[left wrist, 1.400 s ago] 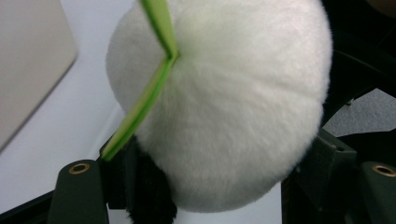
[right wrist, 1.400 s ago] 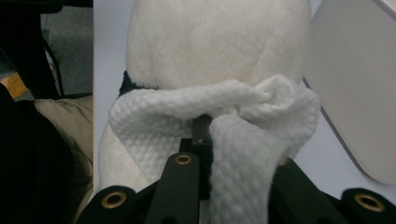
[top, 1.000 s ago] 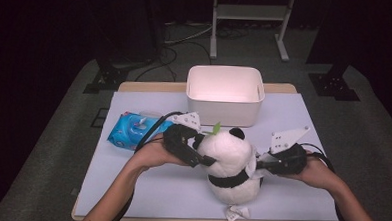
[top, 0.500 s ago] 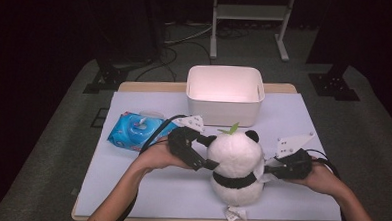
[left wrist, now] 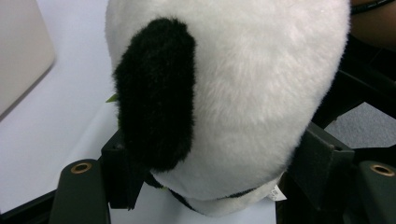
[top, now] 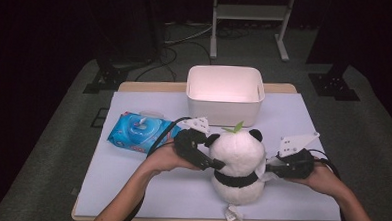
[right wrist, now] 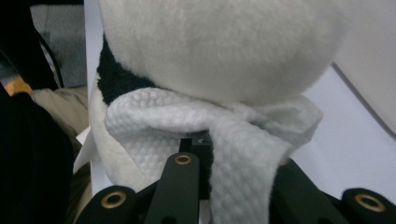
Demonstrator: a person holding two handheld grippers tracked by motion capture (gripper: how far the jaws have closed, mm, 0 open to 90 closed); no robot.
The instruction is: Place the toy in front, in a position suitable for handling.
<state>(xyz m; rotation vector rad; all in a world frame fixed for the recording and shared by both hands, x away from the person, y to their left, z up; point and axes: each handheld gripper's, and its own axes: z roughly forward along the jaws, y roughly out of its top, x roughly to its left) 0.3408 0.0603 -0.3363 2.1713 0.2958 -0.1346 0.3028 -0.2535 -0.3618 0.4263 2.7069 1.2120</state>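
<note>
My left tool (top: 208, 160) sits with its jaws apart around the plush panda (top: 239, 165), which stands on the white counter (top: 145, 188) in front of the white bin (top: 224, 94); they have just been closing on its furry head. My right tool (top: 275, 166) is clamped on a white textured wipe (right wrist: 233, 140) pressed against the panda's side. Both hands reach in low and level.
</note>
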